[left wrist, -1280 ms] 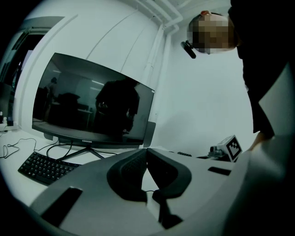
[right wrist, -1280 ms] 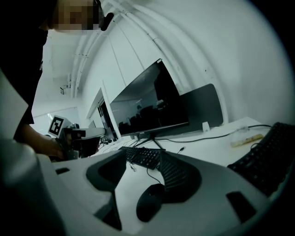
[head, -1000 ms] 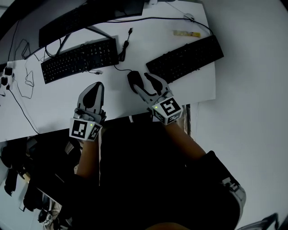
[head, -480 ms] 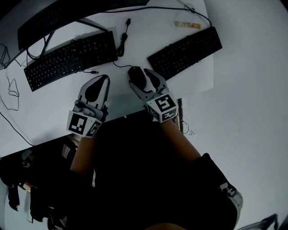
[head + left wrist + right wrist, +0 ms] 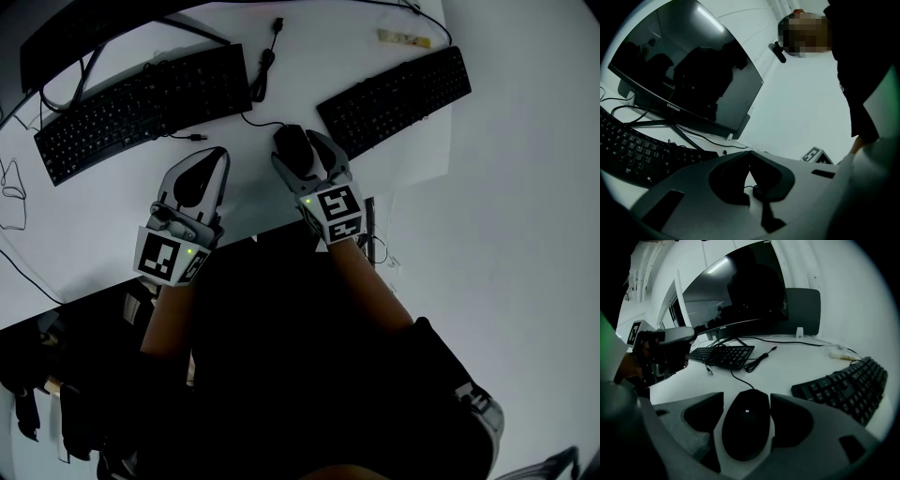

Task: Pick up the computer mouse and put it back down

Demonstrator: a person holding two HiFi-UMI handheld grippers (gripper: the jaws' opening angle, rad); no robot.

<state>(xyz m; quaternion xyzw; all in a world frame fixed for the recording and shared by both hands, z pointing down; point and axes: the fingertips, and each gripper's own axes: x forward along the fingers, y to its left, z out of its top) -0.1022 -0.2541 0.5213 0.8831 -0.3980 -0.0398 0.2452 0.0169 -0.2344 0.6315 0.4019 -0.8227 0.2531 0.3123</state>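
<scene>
The black wired computer mouse (image 5: 290,144) (image 5: 746,430) rests on the white desk (image 5: 112,202), between the two keyboards. My right gripper (image 5: 302,155) (image 5: 746,398) is angled down over it with one jaw on each side. Its jaws are opening, and thin strips of white desk show between the pads and the mouse's sides. My left gripper (image 5: 218,155) (image 5: 750,153) hovers low over the desk to the left of the mouse. It is shut, fingertips meeting, with nothing held.
A black keyboard (image 5: 141,98) lies at the back left and a second one (image 5: 394,89) at the back right, close to the mouse. A monitor (image 5: 740,291) stands behind them. A loose USB cable (image 5: 267,56) and a small yellowish item (image 5: 405,38) lie farther back. The desk's front edge is just below both grippers.
Both grippers have come down toward the desk. The right gripper's jaws have spread away from the mouse, which now lies on the desk.
</scene>
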